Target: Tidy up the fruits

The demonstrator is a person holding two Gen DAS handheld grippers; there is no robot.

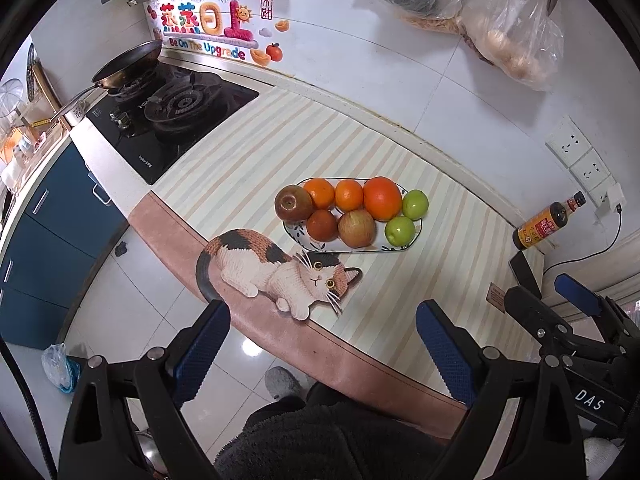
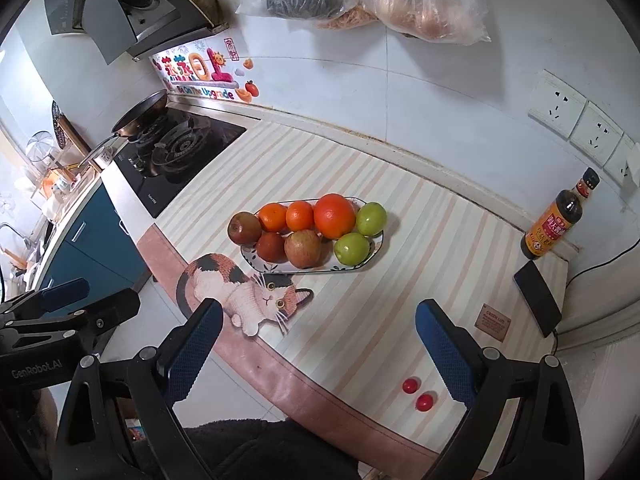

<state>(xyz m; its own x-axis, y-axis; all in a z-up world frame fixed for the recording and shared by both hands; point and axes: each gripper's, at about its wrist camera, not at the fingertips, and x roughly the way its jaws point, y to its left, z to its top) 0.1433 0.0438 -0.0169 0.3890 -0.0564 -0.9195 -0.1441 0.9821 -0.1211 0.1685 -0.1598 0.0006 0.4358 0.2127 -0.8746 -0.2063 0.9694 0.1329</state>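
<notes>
Above the worktop (image 2: 400, 300), both the left tool (image 1: 320, 344) and right tool (image 2: 318, 340) gape wide, holding nothing; the fruit plate (image 2: 260, 262) sits mid-mat, 2 cherry tomatoes (image 2: 417, 394) lie near the right tool.

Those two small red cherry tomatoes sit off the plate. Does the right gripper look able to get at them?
Probably yes: the two small red cherry tomatoes lie on bare striped mat, just ahead of the open right gripper, nothing between.

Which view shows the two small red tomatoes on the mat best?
The right wrist view: both small red tomatoes lie unobstructed on the striped mat, near the right gripper. The left wrist view does not show them.
</notes>
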